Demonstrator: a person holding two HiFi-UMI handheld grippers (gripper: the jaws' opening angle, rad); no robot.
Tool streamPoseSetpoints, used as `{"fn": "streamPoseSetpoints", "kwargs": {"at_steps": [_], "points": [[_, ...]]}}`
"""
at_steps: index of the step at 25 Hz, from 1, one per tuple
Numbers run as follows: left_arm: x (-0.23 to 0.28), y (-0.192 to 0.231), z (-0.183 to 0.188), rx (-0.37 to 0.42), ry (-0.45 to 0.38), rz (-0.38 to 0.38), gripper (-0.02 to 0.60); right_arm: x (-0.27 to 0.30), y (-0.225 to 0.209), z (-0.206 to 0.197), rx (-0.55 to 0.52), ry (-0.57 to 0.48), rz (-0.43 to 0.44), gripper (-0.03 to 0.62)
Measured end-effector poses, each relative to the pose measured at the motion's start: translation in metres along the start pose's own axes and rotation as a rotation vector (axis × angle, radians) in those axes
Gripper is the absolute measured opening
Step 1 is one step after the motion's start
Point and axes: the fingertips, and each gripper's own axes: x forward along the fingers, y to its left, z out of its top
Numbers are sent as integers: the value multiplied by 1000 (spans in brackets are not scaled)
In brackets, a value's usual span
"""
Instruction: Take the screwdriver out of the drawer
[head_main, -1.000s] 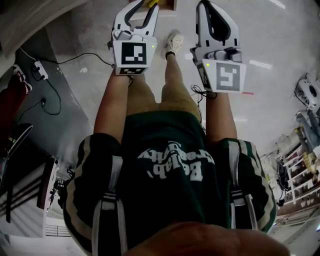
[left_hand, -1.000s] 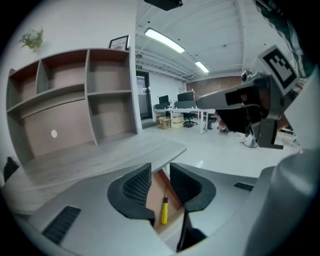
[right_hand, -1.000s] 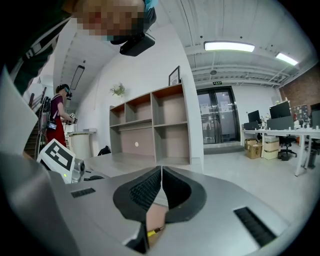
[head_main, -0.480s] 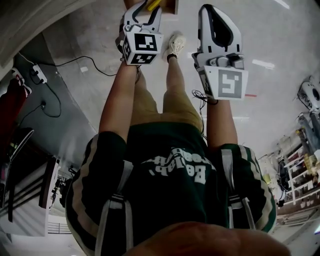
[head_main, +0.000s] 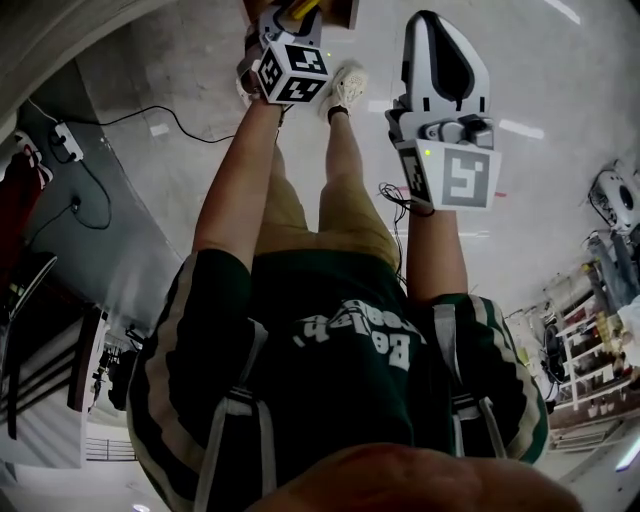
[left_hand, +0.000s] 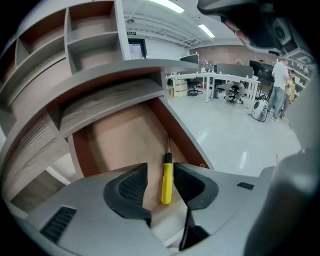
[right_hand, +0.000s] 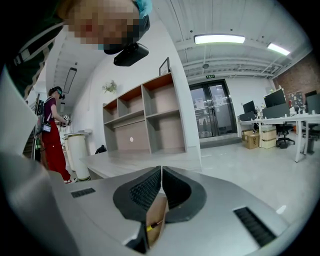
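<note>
**Left gripper** (left_hand: 160, 169): the dark ribbed jaws are held wide apart and have just been opening. The yellow-handled screwdriver with a thin metal shaft (left_hand: 166, 184) is seen between them, but it is not pressed by either pad. It lies flat on the floor of the open reddish-brown wooden drawer (left_hand: 115, 142), close beside the drawer's right wall, with the shaft pointing away.

**Right gripper** (right_hand: 161, 172): the jaws are closed tip to tip on nothing.

**Hazards, as judged.**
- The right-hand jaw may be caught on the drawer wall, since little room is left beside the handle.
- The round handle may be rolled or pushed aside if one pad arrives first.
- If only the near end of the handle is clamped, the tool may be tipped and dropped on lifting.

**Writing.**
- White lettering on the person's dark green shirt (head_main: 350, 335) is seen upside down and is not read with certainty.
- Black-and-white square markers are borne on both grippers' cubes, and no words are carried by them.
- Beyond the grey-and-wood shelving unit (right_hand: 145, 120), a small green sign above the glass doors (right_hand: 211, 76) is too small to be read.
</note>
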Motion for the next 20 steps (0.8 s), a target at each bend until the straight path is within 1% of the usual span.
{"fn": "streamPoseSetpoints", "kwargs": {"at_steps": [2,6,12,15,20], "points": [[6,-9,-1,12,15,-10,173,-2,-3,0,2,-11,-6,34],[18,-14,-2,25,50,7,173,-7,-8,-16,29,50,5,34],[38,-14,-17,18,107,14,173,-7,-17,-12,13,7,1,34],[46,-15,-22,8,125,19,173,-10,-24,-16,10,8,-6,34],[55,-22,-18,33,134,21,173,-14,-32,-23,7,25,-4,34]]}}
